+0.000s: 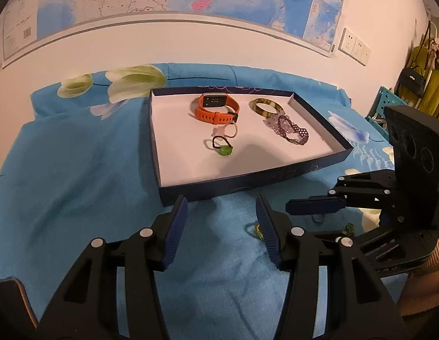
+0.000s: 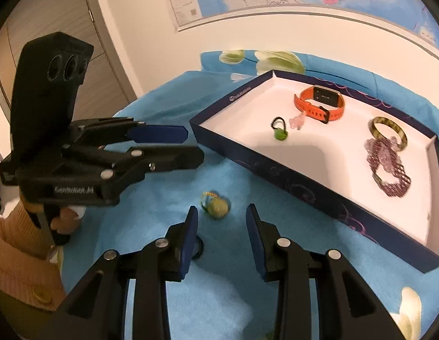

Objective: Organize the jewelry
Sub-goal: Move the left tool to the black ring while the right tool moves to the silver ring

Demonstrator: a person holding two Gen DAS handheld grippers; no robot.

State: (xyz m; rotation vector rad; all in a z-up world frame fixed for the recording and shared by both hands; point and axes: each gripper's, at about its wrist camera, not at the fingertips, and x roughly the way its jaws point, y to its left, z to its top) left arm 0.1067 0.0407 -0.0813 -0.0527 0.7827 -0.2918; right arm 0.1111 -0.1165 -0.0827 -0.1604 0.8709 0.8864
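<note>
Both of my claws, left gripper (image 1: 222,221) and right gripper (image 2: 222,226), are gaping wide and empty; a yellow-green ring (image 2: 216,205) is lying beside the tray (image 2: 304,189).

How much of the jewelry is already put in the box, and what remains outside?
Done: the orange watch, the bangle, the purple beaded bracelets and a green charm lie in the box.

In hand: nothing; the left gripper and right gripper are both open.

Left: a yellow-green charm on the blue cloth.
</note>
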